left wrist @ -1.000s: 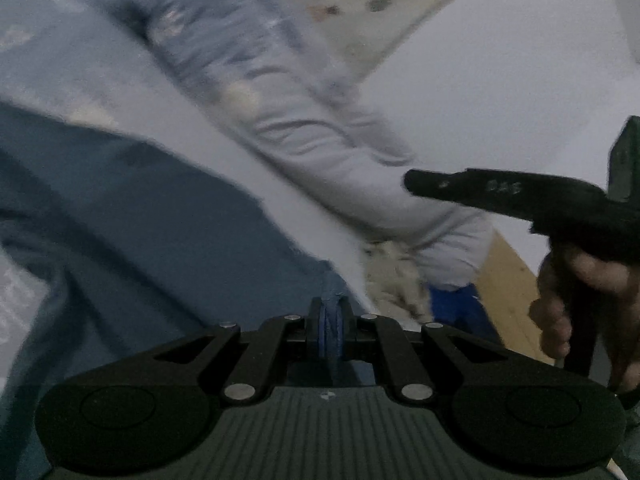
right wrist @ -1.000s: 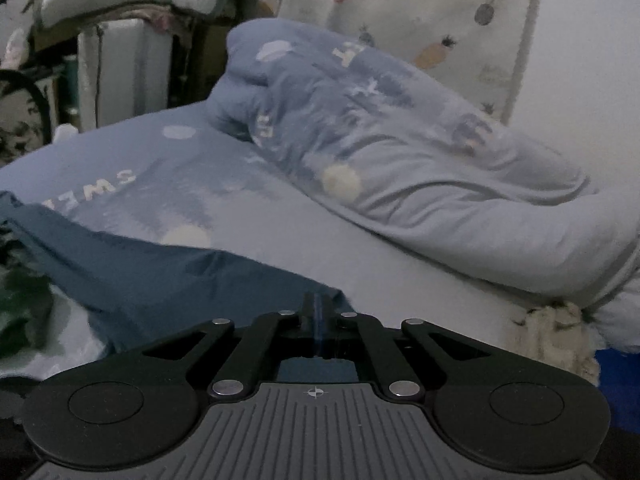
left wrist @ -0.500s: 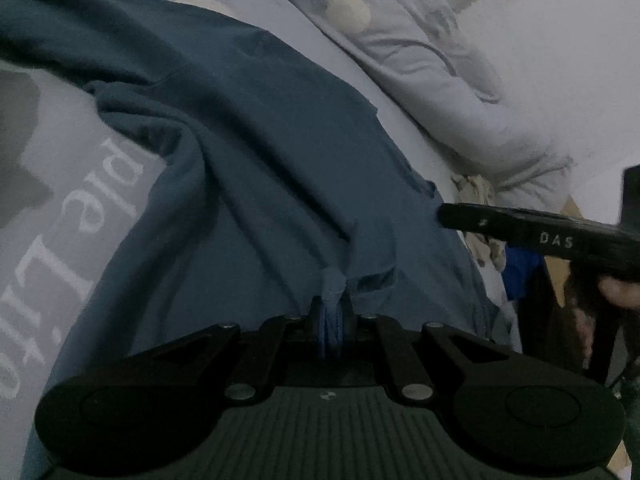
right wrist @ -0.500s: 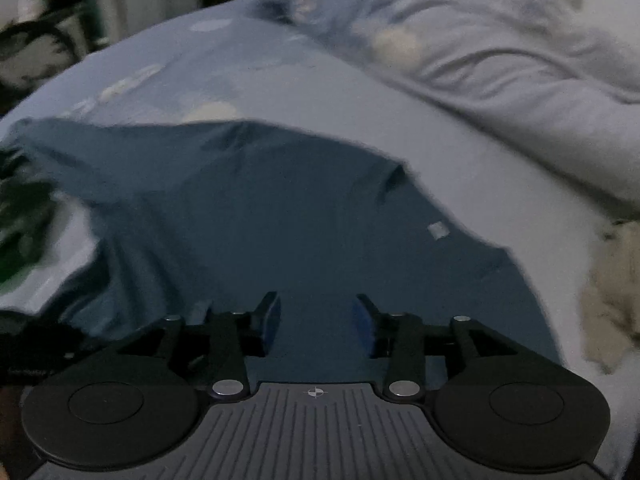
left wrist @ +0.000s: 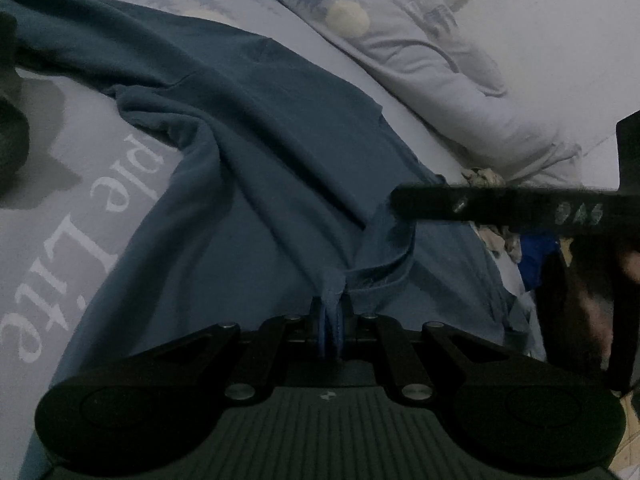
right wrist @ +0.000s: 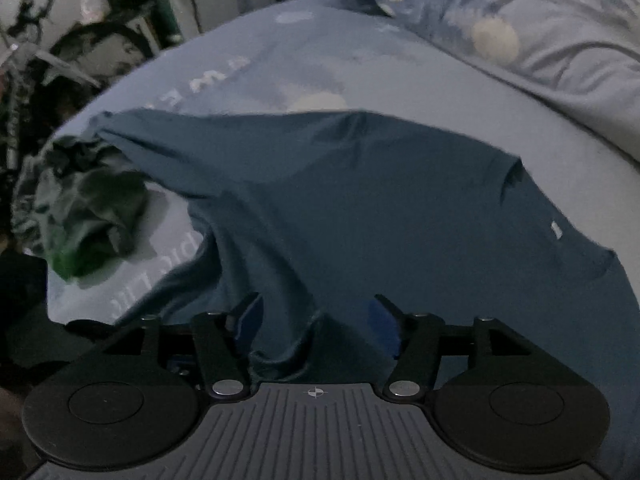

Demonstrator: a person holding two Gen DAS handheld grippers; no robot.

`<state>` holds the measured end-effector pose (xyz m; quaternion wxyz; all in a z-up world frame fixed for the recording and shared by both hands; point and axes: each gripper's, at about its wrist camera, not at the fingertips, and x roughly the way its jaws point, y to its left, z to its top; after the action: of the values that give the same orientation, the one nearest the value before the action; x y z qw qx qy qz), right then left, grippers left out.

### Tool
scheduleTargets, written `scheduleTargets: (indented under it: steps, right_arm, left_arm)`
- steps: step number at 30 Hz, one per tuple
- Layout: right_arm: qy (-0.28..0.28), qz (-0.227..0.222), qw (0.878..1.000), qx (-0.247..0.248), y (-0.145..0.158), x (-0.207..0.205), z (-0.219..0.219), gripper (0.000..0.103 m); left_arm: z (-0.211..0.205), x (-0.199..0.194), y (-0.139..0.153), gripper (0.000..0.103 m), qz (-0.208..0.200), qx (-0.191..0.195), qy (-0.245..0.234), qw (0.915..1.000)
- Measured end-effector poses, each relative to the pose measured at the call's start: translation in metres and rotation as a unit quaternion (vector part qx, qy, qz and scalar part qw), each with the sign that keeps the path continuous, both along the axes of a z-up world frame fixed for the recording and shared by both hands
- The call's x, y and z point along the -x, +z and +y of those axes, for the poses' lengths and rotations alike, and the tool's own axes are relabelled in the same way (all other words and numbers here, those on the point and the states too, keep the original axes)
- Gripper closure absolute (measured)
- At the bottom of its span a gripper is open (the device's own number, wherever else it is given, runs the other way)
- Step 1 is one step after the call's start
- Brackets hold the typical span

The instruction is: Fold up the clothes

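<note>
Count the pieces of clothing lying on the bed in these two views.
2. A blue T-shirt spread across the middle of the bed, and a crumpled dark green garment beside its far sleeve, at the bed's edge. More may lie out of view.

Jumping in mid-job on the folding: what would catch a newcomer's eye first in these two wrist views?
The blue shirt spread across the bed, rumpled at its left side. Next, the left gripper shut on a pinch of the shirt's edge, while the right gripper has its jaws opening with cloth lying loose between them. A dark green garment sits crumpled at the bed's left edge.
</note>
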<state>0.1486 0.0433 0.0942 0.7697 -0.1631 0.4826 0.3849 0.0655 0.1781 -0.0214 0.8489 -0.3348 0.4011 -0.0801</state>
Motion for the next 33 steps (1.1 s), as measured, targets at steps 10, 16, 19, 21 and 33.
scheduleTargets:
  steps: [10,16,19,21,33]
  right_arm:
    - [-0.082,-0.075,0.994,0.021,0.01,0.012,0.008,0.101]
    - [-0.092,-0.145,0.985,0.018,0.056,-0.014,0.027,0.101]
    - [-0.075,-0.171,0.981,0.044,0.056,-0.034,0.052,0.101]
    - [-0.063,-0.173,0.981,0.055,0.048,-0.046,0.068,0.101]
    - [-0.024,-0.172,0.984,0.049,0.038,-0.043,0.072,0.101]
  left_arm:
    - [0.009,-0.008,0.011,0.097,-0.039,0.027,0.011,0.9988]
    - [0.035,-0.025,0.023,0.099,-0.059,0.079,0.052,0.9938]
    - [0.039,-0.028,0.021,0.103,-0.053,0.079,0.07,0.993]
    - [0.04,-0.03,0.017,0.103,-0.044,0.08,0.078,0.9928]
    - [0.033,-0.038,0.042,0.054,-0.11,-0.086,0.085,0.9865]
